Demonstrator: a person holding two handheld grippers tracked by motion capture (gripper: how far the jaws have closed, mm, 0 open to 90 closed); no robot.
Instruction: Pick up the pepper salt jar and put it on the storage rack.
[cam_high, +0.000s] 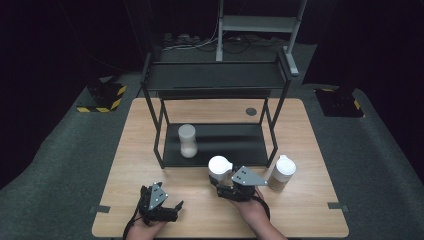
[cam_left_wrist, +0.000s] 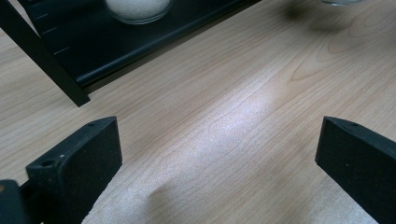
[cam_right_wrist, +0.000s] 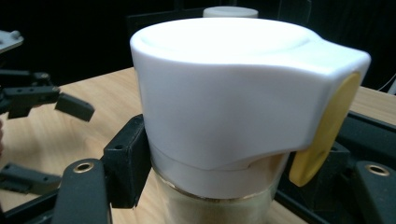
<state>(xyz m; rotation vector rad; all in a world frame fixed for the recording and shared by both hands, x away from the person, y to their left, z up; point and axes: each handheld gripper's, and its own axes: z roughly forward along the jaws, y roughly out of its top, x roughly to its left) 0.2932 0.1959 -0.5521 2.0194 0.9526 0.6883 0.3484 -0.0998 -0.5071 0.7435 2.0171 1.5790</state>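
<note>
We hold a white-lidded jar (cam_high: 219, 169) in our right gripper (cam_high: 223, 186), just in front of the black shelf rack (cam_high: 215, 77).

Our left gripper (cam_high: 176, 209) rests on the wooden table (cam_high: 305, 150), jaws wide apart and empty. A frosted jar (cam_high: 187, 140) stands on the lower shelf; another lidded jar (cam_high: 281, 172) stands beside the rack's right leg.

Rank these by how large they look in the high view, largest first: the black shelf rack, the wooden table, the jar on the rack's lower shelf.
1. Wooden table.
2. Black shelf rack, which stands closer to the camera's height, so it looks somewhat enlarged.
3. Jar on the lower shelf, clearly smallest.
</note>
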